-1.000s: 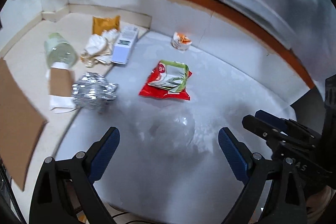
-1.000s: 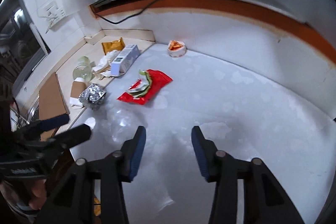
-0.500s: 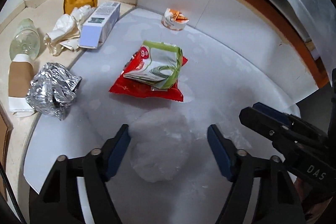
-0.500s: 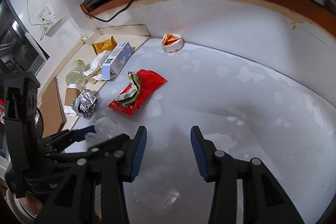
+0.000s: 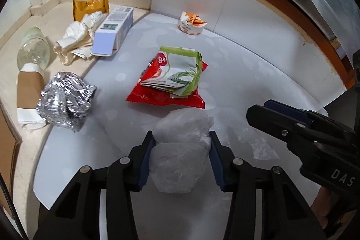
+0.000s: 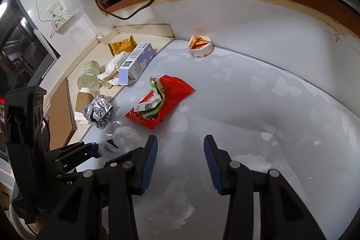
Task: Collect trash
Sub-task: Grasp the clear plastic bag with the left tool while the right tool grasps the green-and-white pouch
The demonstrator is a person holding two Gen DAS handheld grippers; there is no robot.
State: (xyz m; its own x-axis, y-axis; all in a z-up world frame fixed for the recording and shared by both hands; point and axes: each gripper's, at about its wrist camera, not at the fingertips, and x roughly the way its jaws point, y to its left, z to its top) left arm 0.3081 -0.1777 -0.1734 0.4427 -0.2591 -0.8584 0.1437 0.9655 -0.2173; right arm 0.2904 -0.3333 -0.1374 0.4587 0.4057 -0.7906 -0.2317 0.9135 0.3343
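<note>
Left tongs [image 5: 181,150] have closed onto the clear plastic bag [image 5: 180,145] — first pickup secured; right tongs [image 6: 180,150] gape empty.

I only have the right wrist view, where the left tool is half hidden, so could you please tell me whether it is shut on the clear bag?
Observer: Yes, the left wrist view shows the left tool shut on the clear bag, both pads pressing its sides.
Operator: Thanks; does the bag bulge out in front?
Observer: Yes, a lump sticks out ahead of the tool, ending near the red wrapper.
Operator: Is anything legible on the packet atop it?
Observer: The green-and-white packet shows "9.9" at its corner.
</note>
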